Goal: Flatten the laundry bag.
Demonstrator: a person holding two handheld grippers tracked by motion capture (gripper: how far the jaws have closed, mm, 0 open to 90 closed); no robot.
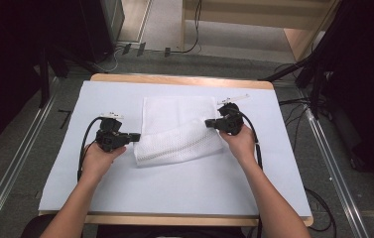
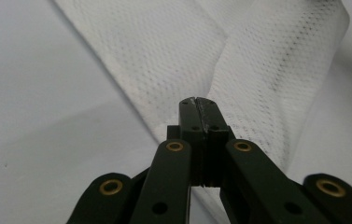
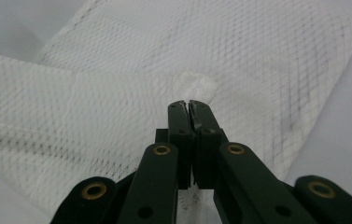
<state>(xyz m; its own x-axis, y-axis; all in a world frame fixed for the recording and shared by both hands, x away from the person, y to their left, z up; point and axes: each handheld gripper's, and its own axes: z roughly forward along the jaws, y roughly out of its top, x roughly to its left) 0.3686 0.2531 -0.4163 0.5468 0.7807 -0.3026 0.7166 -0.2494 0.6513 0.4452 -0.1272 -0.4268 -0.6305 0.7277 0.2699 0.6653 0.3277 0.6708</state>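
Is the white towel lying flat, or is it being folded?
Being folded. The towel's near edge is lifted and rolled over its flat far part, with the left gripper and right gripper at its two ends.

A white waffle-textured towel [image 1: 177, 131] lies on a pale blue-white table cover [image 1: 174, 183].

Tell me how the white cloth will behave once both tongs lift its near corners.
The white cloth will probably sag between the grips: its lifted near edge already droops in a soft fold. Its open mesh weave suggests it is light. It looks unlikely to slip from shut jaws.

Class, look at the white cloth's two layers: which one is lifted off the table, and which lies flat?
The near layer, pinched at its ends by the left tool and the right tool, is lifted and sags between them. The far layer lies flat.
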